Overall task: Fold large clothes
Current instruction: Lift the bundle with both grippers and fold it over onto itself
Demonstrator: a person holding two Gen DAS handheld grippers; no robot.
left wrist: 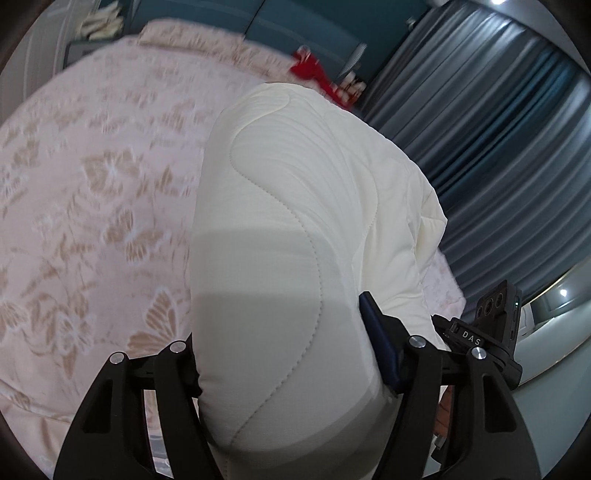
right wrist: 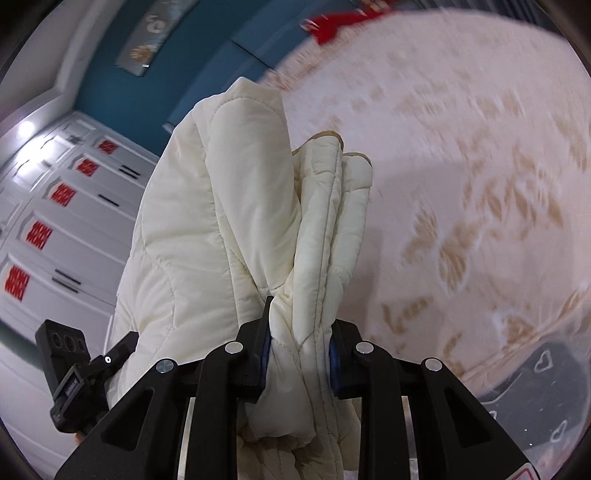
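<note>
A thick cream quilted garment (left wrist: pixel 295 206) hangs folded between both grippers above the bed. In the left wrist view my left gripper (left wrist: pixel 291 373) is shut on a wide fold of it; only the right blue pad (left wrist: pixel 376 343) shows. In the right wrist view my right gripper (right wrist: pixel 299 354) is shut on a bunched edge of the same garment (right wrist: pixel 229 221), which stands up ahead of the fingers. The other gripper shows at the edge of each view, at lower right in the left wrist view (left wrist: pixel 487 332) and at lower left in the right wrist view (right wrist: pixel 74 373).
A bed with a pink floral cover (left wrist: pixel 92 206) lies below and also shows in the right wrist view (right wrist: pixel 461 166). Red items (left wrist: pixel 314 70) lie near its teal headboard (left wrist: pixel 295 26). Grey-blue curtains (left wrist: pixel 498 129) hang on one side. White wardrobe doors (right wrist: pixel 55 221) stand on the other.
</note>
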